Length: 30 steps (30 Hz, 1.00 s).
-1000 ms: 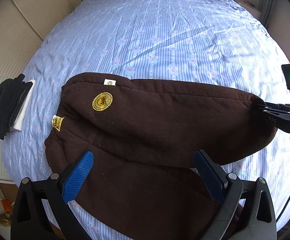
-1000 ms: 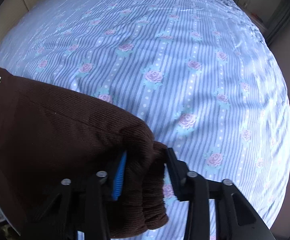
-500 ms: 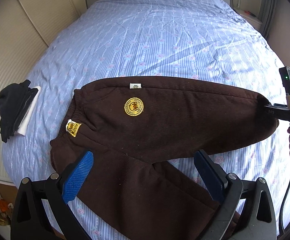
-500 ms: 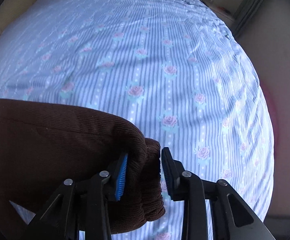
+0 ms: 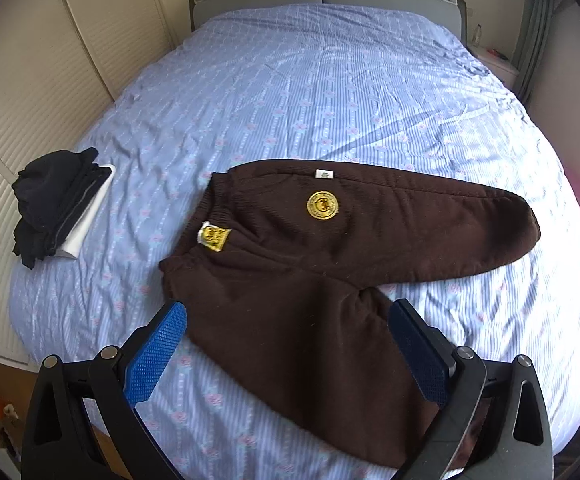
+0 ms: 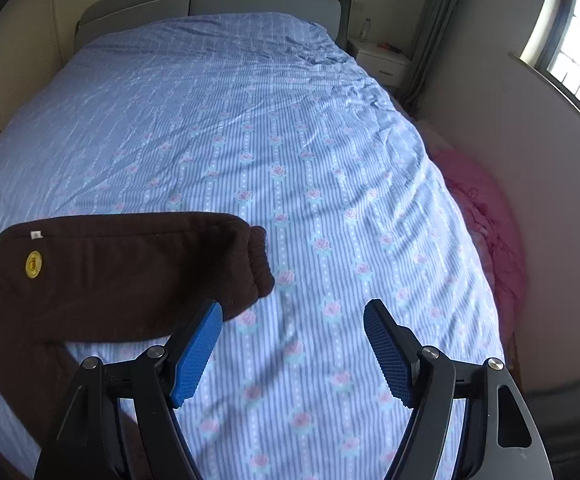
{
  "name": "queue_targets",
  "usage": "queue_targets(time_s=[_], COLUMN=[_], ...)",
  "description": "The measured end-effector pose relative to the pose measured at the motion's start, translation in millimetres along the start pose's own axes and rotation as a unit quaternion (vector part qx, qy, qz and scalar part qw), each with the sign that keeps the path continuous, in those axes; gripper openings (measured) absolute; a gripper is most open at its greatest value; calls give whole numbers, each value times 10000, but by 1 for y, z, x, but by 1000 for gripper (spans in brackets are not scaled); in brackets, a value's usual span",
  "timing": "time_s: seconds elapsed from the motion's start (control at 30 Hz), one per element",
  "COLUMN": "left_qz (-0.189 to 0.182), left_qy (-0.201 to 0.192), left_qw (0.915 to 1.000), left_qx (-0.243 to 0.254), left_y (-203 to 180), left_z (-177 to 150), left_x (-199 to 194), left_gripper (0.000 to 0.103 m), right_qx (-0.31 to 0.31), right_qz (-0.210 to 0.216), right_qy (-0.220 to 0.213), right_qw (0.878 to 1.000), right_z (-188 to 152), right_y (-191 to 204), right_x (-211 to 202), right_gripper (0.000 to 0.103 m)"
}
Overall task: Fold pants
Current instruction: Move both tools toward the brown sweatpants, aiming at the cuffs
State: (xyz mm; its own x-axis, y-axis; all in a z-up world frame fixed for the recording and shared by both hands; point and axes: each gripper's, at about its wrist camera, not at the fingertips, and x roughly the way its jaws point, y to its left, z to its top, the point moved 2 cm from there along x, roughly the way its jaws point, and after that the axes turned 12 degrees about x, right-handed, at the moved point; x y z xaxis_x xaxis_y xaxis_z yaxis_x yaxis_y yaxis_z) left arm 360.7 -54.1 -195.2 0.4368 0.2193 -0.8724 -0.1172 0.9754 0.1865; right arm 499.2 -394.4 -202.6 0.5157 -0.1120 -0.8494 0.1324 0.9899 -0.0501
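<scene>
The brown corduroy pants (image 5: pixel 314 280) lie on the blue floral bed sheet (image 5: pixel 330 92), one leg laid sideways over the other, with a yellow round badge (image 5: pixel 322 205) facing up. A second ago the right tongs (image 6: pixel 292 344) clamped the leg cuff (image 6: pixel 259 260); now they are opening with nothing between them, above the sheet. The left tongs (image 5: pixel 287 350) hang apart above the lower leg.
</scene>
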Motion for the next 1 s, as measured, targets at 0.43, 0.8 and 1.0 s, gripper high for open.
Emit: queue_targets(time_s=[0.43,0.8,1.0], left_qz=[-738,-1006,-1417], left_qy=[98,507,650], left_qw=[9963,9910,9866], left_qx=[420,719,489], left_y=[110,150,131], left_z=[-68,-107,-107], left_x=[10,54,104], left_gripper=[103,103,103], right_qx=[1356,2247,2719], right_qz=[-160,-540,-650], right_qy=[-45,428,722], right_qw=[9906,9720,9574], right_z=[-135,-248,-294], right_y=[49,81,77], right_x=[-117,-132,-93], right_gripper=[73,73,73])
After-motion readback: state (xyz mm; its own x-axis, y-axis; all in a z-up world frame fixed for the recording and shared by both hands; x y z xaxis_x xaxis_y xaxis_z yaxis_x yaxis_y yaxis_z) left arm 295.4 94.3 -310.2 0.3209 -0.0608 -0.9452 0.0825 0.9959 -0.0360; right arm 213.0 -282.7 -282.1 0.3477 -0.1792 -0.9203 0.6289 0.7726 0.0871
